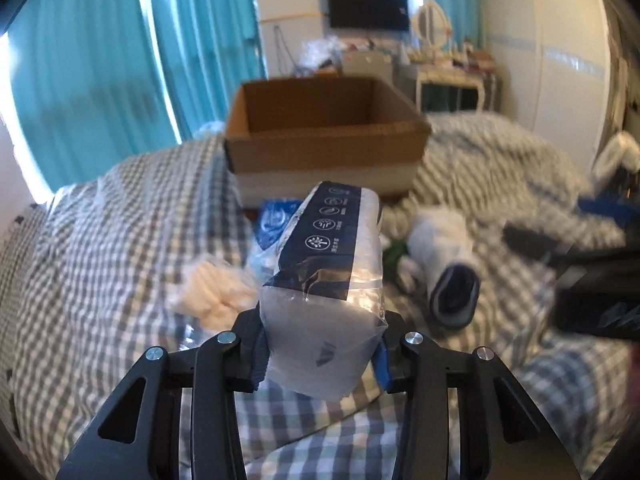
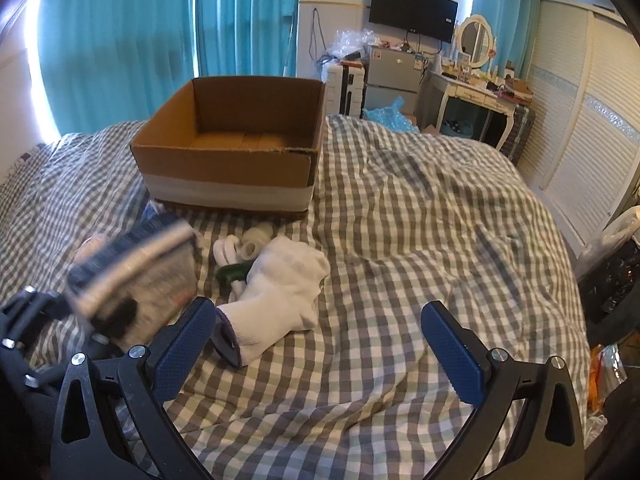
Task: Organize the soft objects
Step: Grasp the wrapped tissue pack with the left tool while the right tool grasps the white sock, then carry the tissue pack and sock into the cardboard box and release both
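While the tissue pack (image 1: 328,280) is clamped in the left gripper (image 1: 322,354) above the checked bedding (image 2: 400,200), the right gripper (image 2: 318,344) is held wide open – empty – beside the white sock (image 2: 280,300)

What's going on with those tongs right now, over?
Left tongs shut on tissue pack, lifted. Right tongs open, holding nothing. Cardboard box ahead looks empty; path clear. White sock still on bed.
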`<state>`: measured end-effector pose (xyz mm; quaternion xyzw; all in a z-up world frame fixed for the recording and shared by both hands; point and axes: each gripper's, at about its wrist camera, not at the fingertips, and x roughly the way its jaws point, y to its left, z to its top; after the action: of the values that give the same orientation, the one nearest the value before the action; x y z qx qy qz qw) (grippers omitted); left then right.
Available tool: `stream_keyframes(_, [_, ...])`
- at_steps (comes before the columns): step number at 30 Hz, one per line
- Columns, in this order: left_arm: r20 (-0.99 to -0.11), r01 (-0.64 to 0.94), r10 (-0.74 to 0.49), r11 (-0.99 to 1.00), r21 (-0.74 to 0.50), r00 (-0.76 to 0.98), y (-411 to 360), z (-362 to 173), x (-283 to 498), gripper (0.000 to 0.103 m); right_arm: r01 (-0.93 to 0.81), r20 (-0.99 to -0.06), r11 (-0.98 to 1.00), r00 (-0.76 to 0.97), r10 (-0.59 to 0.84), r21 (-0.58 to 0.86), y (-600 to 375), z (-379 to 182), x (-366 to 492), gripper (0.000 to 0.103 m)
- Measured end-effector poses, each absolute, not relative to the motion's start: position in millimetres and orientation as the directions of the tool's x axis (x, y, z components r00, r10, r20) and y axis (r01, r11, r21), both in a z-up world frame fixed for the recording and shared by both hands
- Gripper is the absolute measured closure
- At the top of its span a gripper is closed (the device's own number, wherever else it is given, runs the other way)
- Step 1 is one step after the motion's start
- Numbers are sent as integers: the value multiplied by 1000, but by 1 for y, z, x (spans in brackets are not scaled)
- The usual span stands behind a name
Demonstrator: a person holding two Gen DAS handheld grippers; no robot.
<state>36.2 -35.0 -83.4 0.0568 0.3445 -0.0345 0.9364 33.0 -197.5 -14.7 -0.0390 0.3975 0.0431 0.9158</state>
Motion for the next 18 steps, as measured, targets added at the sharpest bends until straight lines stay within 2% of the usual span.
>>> stream_keyframes(5, [-580, 52, -28, 998, 26, 814, -10, -51, 32, 63, -160, -777, 987, 617, 122, 27, -189, -29, 47, 0])
stream_keyframes(11, [-603, -16, 13, 1000, 1, 798, 12, -56, 41, 63, -230, -814, 973, 567, 130, -4, -160, -54, 67, 0])
stream_keyframes(12, [-608, -23, 18, 1000, -1, 794, 14, -57, 41, 63, -235, -817, 972, 561, 133, -3, -156, -58, 70, 3])
stream_keyframes(13, [-611, -30, 22, 1000, -2, 792, 16, -58, 42, 63, -236, -819, 972, 557, 138, 3, -154, -60, 72, 7])
stream_keyframes(16, [-613, -37, 25, 999, -7, 789, 20, -60, 41, 63, -240, -838, 970, 524, 150, 24, -148, -74, 81, 33])
stream_keyframes(17, [-614, -38, 26, 999, -7, 789, 20, -59, 41, 63, -237, -841, 971, 522, 142, 17, -149, -77, 82, 54])
stream_keyframes(18, [-614, -38, 24, 999, -9, 789, 20, -59, 40, 63, -233, -839, 973, 527, 131, 5, -151, -77, 81, 69])
